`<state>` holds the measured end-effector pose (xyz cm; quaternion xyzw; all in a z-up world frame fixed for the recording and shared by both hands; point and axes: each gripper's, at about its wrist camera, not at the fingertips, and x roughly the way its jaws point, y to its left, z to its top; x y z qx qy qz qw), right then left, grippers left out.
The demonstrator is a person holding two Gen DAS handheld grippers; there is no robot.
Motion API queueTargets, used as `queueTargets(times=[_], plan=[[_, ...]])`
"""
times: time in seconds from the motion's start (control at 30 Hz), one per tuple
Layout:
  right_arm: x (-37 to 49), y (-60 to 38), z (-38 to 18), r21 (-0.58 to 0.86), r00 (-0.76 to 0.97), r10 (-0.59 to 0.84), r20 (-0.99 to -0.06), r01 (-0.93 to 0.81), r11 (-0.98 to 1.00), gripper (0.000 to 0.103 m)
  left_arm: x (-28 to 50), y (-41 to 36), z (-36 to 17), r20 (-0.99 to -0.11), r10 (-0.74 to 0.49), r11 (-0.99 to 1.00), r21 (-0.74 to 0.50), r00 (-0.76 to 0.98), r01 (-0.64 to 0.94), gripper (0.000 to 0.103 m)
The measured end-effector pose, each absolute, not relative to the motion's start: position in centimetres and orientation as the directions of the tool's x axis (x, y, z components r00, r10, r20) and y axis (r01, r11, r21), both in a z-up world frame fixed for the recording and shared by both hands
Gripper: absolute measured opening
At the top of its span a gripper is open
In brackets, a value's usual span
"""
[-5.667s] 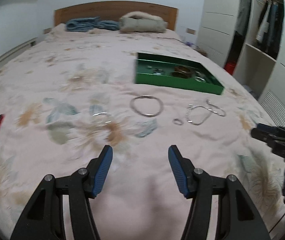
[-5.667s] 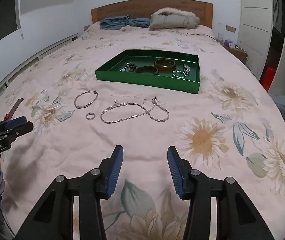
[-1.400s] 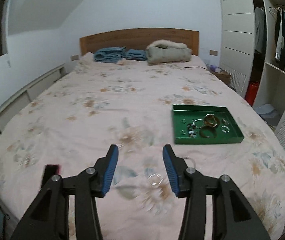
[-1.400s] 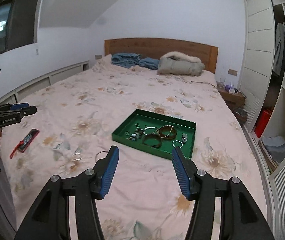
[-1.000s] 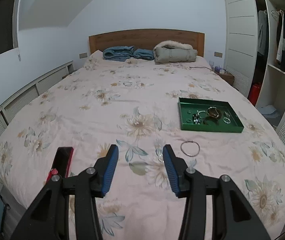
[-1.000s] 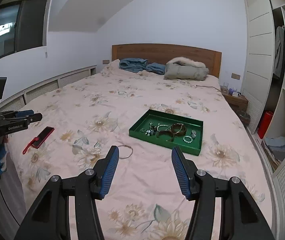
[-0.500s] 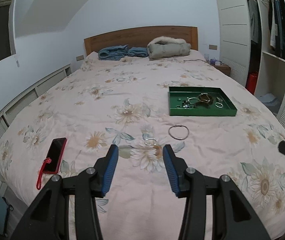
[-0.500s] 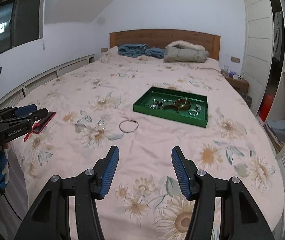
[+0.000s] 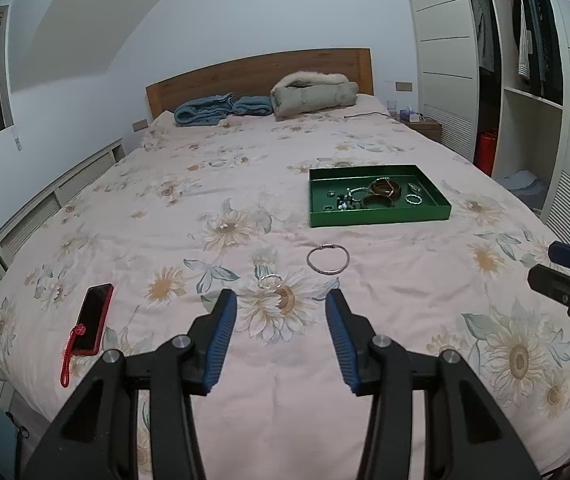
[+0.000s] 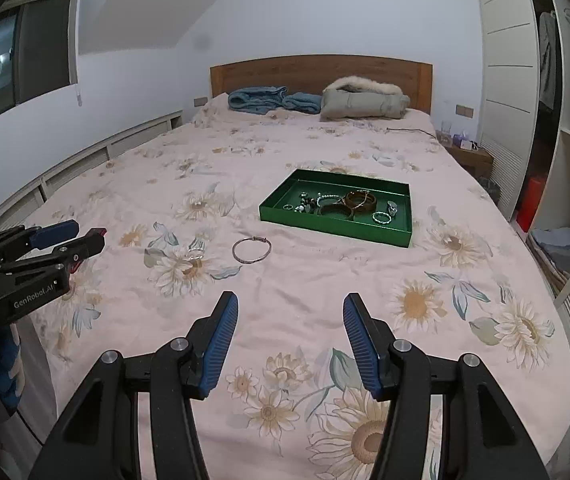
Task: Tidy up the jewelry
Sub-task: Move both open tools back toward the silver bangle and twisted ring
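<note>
Floral bed (image 9: 385, 320) carries one green tray (image 9: 379, 217) of mixed jewelry at far right, one silver bangle (image 9: 328, 259) and one small ring (image 9: 271, 278) nearer, one red phone (image 9: 93, 317) left; left tongs (image 9: 281, 334) and right tongs (image 10: 291, 338) gape, empty

Both fisheye views look from the foot end of the flower-printed pink bedspread (image 9: 245, 184) toward the brown wooden headboard (image 9: 259, 76) in the upper middle of each frame, from well back and above. The left wrist view sits leftward, with the shallow green rectangular tray (image 9: 379, 218) right of centre; in the right wrist view the same tray (image 10: 335, 222) lies near centre. Each view shares the bed, the tray and the thin silver bangle (image 9: 328, 259) (image 10: 251, 249).
</note>
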<state>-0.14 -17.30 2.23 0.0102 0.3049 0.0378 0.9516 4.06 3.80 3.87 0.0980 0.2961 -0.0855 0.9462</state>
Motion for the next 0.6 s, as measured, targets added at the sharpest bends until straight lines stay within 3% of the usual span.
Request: queueTargets(times=[0.6], plan=[[2.2,-17.0,1.3,0.052,0.800,0.094,-0.593,-0.078,0.996,0.054,6.5,4.4,2.7,-0.585,-0.115,0.965,0.126,0.803,0.230,0.044]])
